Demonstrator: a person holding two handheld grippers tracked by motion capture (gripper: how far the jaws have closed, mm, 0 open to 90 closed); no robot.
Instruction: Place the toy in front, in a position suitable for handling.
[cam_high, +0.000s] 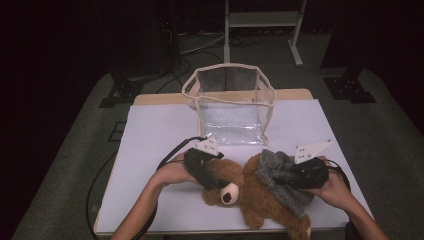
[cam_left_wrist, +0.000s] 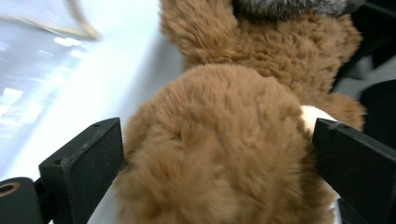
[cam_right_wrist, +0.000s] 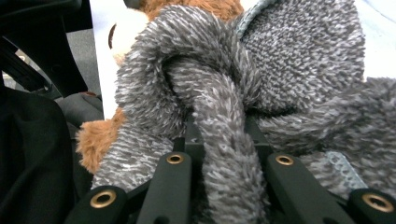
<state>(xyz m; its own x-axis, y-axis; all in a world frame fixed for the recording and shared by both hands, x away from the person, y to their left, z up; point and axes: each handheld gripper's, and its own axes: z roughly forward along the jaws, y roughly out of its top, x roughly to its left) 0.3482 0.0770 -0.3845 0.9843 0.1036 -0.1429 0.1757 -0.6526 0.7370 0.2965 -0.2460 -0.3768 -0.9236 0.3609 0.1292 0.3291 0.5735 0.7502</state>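
A brown teddy bear (cam_high: 260, 202) lies on the white table (cam_high: 160, 135), head to the left and pale muzzle toward the front edge. A grey knitted garment (cam_high: 280, 172) wraps its body. My left gripper (cam_high: 212, 181) reaches over the head. In the left gripper view the head (cam_left_wrist: 219, 154) sits between the wide-set jaws of that gripper (cam_left_wrist: 215, 135), fur brushing both without being squeezed. My right gripper (cam_high: 296, 179) is at the bear's back. In the right gripper view its jaws (cam_right_wrist: 219, 126) are shut on a thick fuzzy fold of the grey garment (cam_right_wrist: 299, 60).
A clear plastic bag (cam_high: 230, 105) with a cream-trimmed open top stands upright at the back middle of the table. Bare white table lies to the left of the bear and to the bag's right. Dark floor, cables and a stand frame surround the table.
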